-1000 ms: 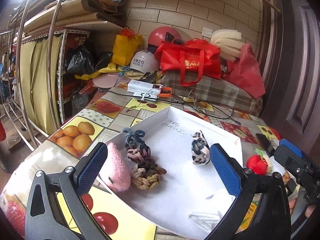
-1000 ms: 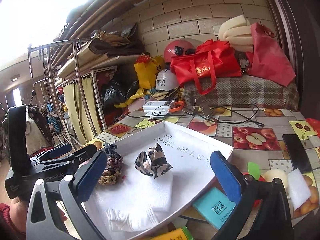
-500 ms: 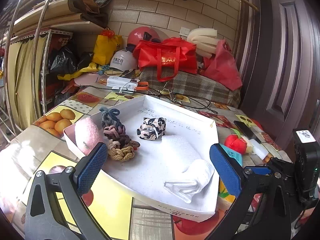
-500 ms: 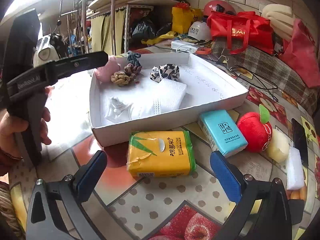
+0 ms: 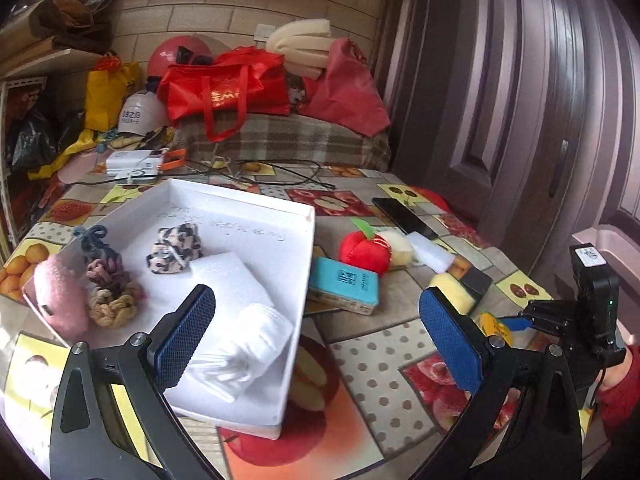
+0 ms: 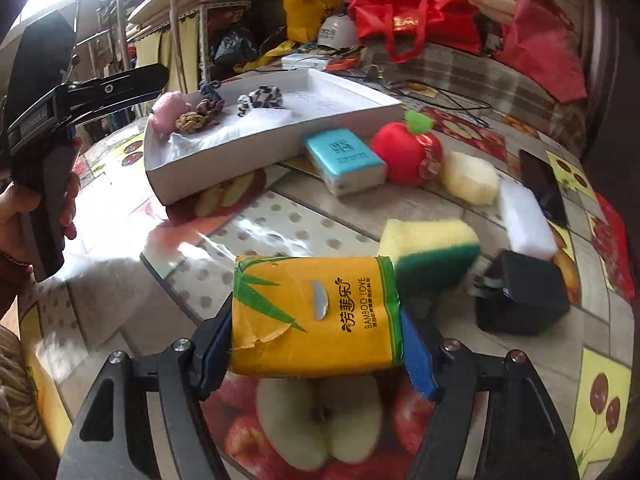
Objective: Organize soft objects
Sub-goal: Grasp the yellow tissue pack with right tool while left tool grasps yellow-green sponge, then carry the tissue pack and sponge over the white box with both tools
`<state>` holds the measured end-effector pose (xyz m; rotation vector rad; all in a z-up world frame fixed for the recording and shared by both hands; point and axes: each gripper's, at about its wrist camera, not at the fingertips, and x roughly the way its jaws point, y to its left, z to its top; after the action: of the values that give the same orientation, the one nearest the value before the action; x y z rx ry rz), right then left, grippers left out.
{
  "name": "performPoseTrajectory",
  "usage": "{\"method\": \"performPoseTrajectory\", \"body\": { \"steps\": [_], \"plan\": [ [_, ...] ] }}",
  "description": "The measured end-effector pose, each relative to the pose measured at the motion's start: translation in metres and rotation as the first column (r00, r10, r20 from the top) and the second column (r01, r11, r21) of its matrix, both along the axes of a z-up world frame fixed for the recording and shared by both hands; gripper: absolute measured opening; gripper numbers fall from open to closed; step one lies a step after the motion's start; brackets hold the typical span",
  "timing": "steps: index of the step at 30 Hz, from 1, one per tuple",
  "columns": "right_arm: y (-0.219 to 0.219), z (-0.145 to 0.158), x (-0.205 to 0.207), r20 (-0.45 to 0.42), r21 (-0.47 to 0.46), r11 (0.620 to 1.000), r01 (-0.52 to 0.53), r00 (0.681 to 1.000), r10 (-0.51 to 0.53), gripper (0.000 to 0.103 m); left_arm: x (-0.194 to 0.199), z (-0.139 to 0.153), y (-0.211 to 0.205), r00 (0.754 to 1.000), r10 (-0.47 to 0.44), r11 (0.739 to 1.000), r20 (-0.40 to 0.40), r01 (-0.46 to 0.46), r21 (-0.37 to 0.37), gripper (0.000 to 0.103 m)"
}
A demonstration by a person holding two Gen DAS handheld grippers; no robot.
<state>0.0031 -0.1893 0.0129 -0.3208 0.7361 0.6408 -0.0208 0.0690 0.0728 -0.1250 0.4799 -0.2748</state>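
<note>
My right gripper is shut on a yellow tissue pack and holds it just above the table. My left gripper is open and empty over the near right corner of the white tray. The tray holds a pink plush, several knotted hair ties, a patterned scrunchie and a white cloth. A teal tissue pack, a red plush apple and a yellow-green sponge lie on the table right of the tray.
A pale sponge, a white foam block, a black box and a black phone lie at the right. Bags, helmets and cables crowd the table's far side. A door stands to the right.
My right gripper has closed on the yellow tissue pack and lifted it toward me. My left gripper has swung right and back from the tray, still open.
</note>
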Motion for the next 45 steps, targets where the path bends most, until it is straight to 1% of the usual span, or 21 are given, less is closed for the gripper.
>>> {"method": "performPoseTrajectory", "body": {
  "steps": [1,2,3,4,6,9,10,12,13,14,15,16,17,18,20,23,26,29,31,36,45],
  "plan": [
    [-0.019,0.001,0.002,0.0,0.006,0.999,0.046,0.999,-0.046,0.072,0.007,-0.001,-0.019,0.997,-0.065,0.998,-0.028,0.065,0.02,0.103],
    [-0.034,0.004,0.004,0.001,0.022,0.997,0.079,0.997,-0.079,0.072,0.015,-0.002,-0.038,0.99,-0.128,0.991,-0.057,0.131,0.038,0.103],
    [-0.046,0.007,0.005,0.008,0.042,0.994,0.105,0.994,-0.105,0.072,0.023,-0.004,-0.058,0.978,-0.189,0.979,-0.089,0.195,0.059,0.103],
    [-0.054,0.01,0.006,0.017,0.056,0.991,0.123,0.992,-0.124,0.072,0.03,-0.007,-0.075,0.968,-0.225,0.968,-0.112,0.235,0.083,0.103],
    [-0.062,0.013,0.007,0.023,0.081,0.988,0.131,0.991,-0.133,0.072,0.045,-0.014,-0.103,0.951,-0.261,0.952,-0.163,0.282,0.121,0.103],
    [-0.066,0.014,0.009,0.013,0.112,0.985,0.132,0.991,-0.134,0.072,0.07,-0.03,-0.13,0.928,-0.269,0.944,-0.258,0.308,0.12,0.103],
    [-0.068,0.014,0.011,0.008,0.126,0.983,0.135,0.991,-0.137,0.072,0.076,-0.035,-0.138,0.92,-0.276,0.939,-0.28,0.32,0.126,0.102],
    [-0.074,0.014,0.015,-0.005,0.158,0.976,0.151,0.988,-0.152,0.072,0.086,-0.045,-0.156,0.911,-0.272,0.926,-0.31,0.336,0.175,0.093],
    [-0.078,0.013,0.017,-0.012,0.173,0.972,0.16,0.987,-0.16,0.072,0.091,-0.05,-0.164,0.907,-0.27,0.918,-0.324,0.344,0.197,0.084],
    [-0.081,0.014,0.017,-0.017,0.187,0.968,0.165,0.986,-0.165,0.073,0.095,-0.053,-0.169,0.906,-0.267,0.915,-0.329,0.346,0.21,0.07],
    [-0.082,0.014,0.017,-0.019,0.2,0.965,0.168,0.986,-0.168,0.072,0.099,-0.056,-0.173,0.906,-0.263,0.914,-0.331,0.344,0.214,0.062],
    [-0.083,0.015,0.017,-0.018,0.209,0.963,0.169,0.985,-0.169,0.072,0.102,-0.059,-0.173,0.905,-0.253,0.917,-0.343,0.337,0.212,0.04],
    [-0.083,0.016,0.016,-0.014,0.214,0.962,0.168,0.985,-0.169,0.072,0.104,-0.061,-0.171,0.909,-0.238,0.923,-0.341,0.321,0.212,0.029],
    [-0.083,0.017,0.014,-0.007,0.215,0.962,0.169,0.985,-0.171,0.072,0.104,-0.059,-0.167,0.912,-0.241,0.929,-0.333,0.316,0.195,0.027],
    [-0.082,0.018,0.012,0.005,0.215,0.962,0.168,0.985,-0.173,0.072,0.099,-0.052,-0.157,0.927,-0.235,0.943,-0.293,0.291,0.163,0.027],
    [-0.082,0.021,0.008,0.04,0.227,0.959,0.169,0.982,-0.183,0.072,0.081,-0.042,-0.143,0.957,-0.195,0.958,-0.215,0.233,0.166,0.027],
    [-0.077,0.028,0.001,0.104,0.249,0.954,0.165,0.975,-0.195,0.072,0.056,-0.031,-0.125,0.98,-0.154,0.973,-0.123,0.172,0.156,0.027],
    [-0.066,0.033,-0.005,0.169,0.256,0.955,0.151,0.966,-0.198,0.072,0.032,-0.023,-0.107,0.994,-0.099,0.981,-0.041,0.105,0.162,0.027],
    [-0.06,0.035,-0.007,0.196,0.267,0.954,0.138,0.961,-0.194,0.072,0.021,-0.021,-0.093,0.998,-0.059,0.986,-0.013,0.061,0.155,0.027],
    [-0.044,0.038,-0.004,0.21,0.285,0.951,0.124,0.96,-0.188,0.072,0.008,-0.018,-0.057,0.999,0.033,0.992,-0.001,-0.033,0.122,0.027],
    [-0.007,0.048,-0.005,0.224,0.29,0.955,0.068,0.965,-0.136,0.072,-0.016,-0.005,-0.006,0.987,0.154,0.983,0.045,-0.158,0.091,0.027]
  ]
}}
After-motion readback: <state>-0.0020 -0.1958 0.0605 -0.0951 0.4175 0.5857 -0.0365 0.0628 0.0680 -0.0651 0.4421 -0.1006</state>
